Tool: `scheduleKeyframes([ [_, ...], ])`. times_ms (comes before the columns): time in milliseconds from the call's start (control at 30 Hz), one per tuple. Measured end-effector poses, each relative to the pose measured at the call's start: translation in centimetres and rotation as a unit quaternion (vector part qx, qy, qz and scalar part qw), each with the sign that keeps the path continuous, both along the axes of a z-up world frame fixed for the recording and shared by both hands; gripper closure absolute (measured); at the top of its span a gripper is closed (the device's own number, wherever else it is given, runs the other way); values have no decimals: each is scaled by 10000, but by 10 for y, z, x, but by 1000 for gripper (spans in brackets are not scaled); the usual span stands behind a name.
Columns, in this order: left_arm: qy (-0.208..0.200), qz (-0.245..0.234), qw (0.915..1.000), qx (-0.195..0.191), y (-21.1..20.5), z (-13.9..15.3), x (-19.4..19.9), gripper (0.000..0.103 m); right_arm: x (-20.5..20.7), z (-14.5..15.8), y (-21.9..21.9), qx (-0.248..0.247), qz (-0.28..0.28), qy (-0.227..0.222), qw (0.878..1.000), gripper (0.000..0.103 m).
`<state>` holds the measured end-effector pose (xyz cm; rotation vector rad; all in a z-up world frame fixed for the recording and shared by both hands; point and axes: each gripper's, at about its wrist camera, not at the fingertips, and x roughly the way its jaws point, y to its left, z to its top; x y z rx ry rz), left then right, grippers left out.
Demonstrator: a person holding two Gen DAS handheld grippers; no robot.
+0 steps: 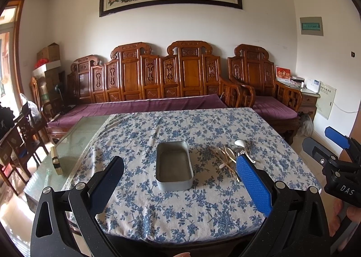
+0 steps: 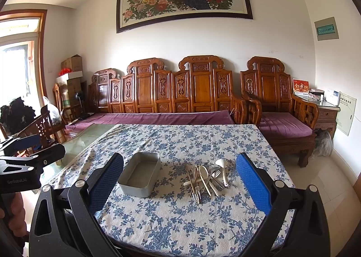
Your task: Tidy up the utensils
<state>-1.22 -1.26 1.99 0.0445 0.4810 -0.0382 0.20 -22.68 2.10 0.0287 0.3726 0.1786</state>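
Observation:
An empty grey metal tray (image 1: 174, 166) (image 2: 140, 177) lies on the blue floral tablecloth (image 1: 180, 211) (image 2: 180, 223). To its right lies a loose pile of utensils (image 1: 230, 157) (image 2: 206, 178): white spoons, metal forks and wooden chopsticks. My left gripper (image 1: 180, 182) is open and empty, held above the table's near side with the tray between its fingers. My right gripper (image 2: 180, 184) is open and empty, held above the near side with tray and pile between its fingers. The right gripper also shows at the right edge of the left wrist view (image 1: 338, 155).
The cloth ends at the table's left part, where bare glass (image 1: 74, 142) holds a small wooden block (image 1: 56, 160). A carved wooden sofa with purple cushions (image 1: 144, 103) (image 2: 158, 117) stands behind the table. An armchair (image 2: 282, 121) stands at the back right.

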Motion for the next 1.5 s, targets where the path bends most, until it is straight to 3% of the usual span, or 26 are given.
scheduleKeyframes([
  [367,578,-196,9981,88,-7,-42,46,7,32,-25,-18,27,114,278,9995,3],
  [833,1311,-683,9887,259,-37,-105,116,7,126,-88,-50,-342,175,1107,9931,32],
  [900,1424,-742,9868,220,-40,-112,127,7,143,-100,-52,-485,219,1307,9900,38],
  [1133,1780,-986,9790,83,-58,-138,162,7,178,-140,-65,-849,416,1739,9802,40],
  [1333,2240,-1190,9669,-286,-76,-164,188,16,188,-168,-84,-699,410,1912,9782,41],
  [1500,2487,-1267,9599,-273,-101,-187,211,21,195,-176,-101,-569,295,2034,9770,41],
])
